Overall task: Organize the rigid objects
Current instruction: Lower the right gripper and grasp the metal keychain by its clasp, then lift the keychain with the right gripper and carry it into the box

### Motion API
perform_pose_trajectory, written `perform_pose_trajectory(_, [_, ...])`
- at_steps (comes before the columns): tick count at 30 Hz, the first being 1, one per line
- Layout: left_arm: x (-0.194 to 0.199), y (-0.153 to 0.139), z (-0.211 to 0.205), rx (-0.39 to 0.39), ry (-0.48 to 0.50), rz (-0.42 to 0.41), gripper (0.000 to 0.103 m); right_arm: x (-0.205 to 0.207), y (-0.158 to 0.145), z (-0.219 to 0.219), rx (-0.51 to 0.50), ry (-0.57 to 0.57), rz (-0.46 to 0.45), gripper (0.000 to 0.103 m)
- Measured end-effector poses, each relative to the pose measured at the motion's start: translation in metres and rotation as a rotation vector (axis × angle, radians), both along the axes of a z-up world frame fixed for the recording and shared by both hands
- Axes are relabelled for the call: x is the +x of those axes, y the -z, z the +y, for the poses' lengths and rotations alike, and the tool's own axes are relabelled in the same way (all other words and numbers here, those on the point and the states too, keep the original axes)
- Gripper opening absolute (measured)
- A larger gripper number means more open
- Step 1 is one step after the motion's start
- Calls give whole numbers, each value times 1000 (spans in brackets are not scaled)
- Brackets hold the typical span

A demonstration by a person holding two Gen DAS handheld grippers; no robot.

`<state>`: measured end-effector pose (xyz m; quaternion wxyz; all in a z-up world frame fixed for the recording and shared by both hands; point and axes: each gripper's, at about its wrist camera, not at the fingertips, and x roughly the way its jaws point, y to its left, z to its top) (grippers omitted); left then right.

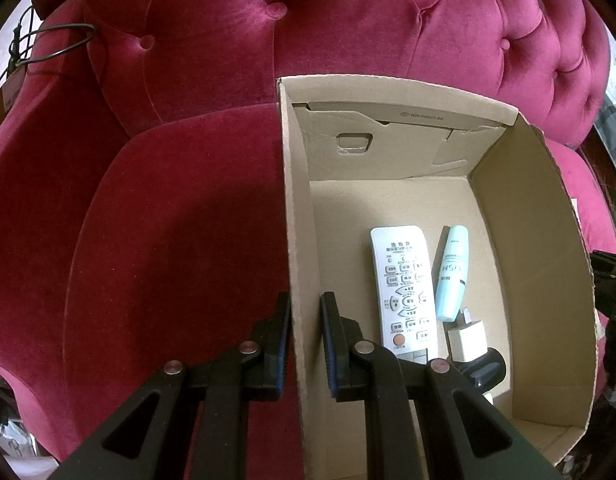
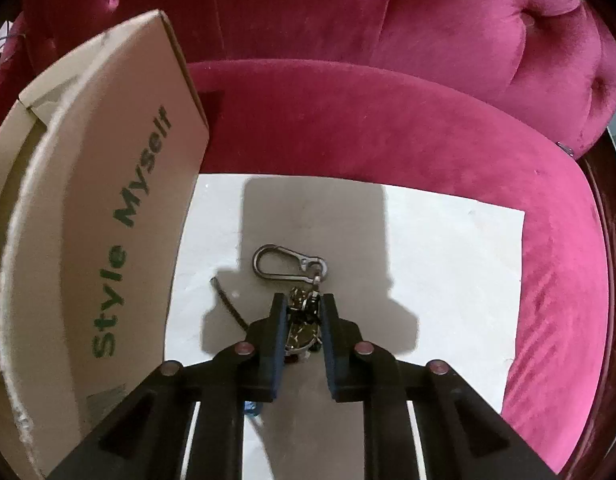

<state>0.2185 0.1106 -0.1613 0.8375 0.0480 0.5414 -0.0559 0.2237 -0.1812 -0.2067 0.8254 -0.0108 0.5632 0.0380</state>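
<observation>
Two tools in view. Right tool [image 2: 304,312] is clenched on a keychain [image 2: 304,322], fingers [image 2: 278,328] pressing its cluttered charm body from both sides. Keychain's metal carabiner [image 2: 290,262] sticks out just ahead of the fingertips, lying flat on a white sheet [image 2: 448,260]. Dark cord [image 2: 230,304] on the sheet, just left of the tool. Box [image 2: 108,220] stands left of the tool, outer wall printed "Style Myself". Sheet lies on a red velvet sofa [image 2: 388,120], cushion ahead and to the right.

Left tool [image 1: 306,344] straddles the box's [image 1: 296,220] left wall, one finger outside, one inside; gap visible between pads and cardboard, so released, gripping nothing. Inside the box, right of the tool: white remote [image 1: 404,292] flat on the floor, pale blue tube [image 1: 450,276] just beside it on the right, white charger [image 1: 466,338] touching the tube's near end, dark object [image 1: 486,368] nearest, partly hidden. Sofa [image 1: 168,220] seat left of the tool, tufted back ahead. Black cable [image 1: 52,44] far left on the armrest.
</observation>
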Motion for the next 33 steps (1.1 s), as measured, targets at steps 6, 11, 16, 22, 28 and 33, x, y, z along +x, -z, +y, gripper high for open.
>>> perform_pose_trajectory(6, [0, 0, 0, -3, 0, -1, 16, -10, -8, 1, -14, -12, -8, 12])
perform_pose_trajectory(11, [0, 0, 1, -5, 0, 0, 16, -8, -17, 0, -6, -1, -24, 12])
perform_pose_trajectory(16, [0, 0, 2, -3, 1, -1, 16, -12, -30, 1, 1, 4, -42, 12])
perform_pose_trajectory(22, [0, -1, 1, -4, 3, -2, 16, -22, -47, 4, -4, 16, -70, 12])
perform_pose_trajectory(28, [-1, -1, 1, -3, 5, -6, 16, -27, -71, 7, -15, 17, -98, 12])
perform_pose_trajectory(33, [-1, 0, 1, 1, 8, -5, 16, -32, -93, 9, -18, 22, -116, 12])
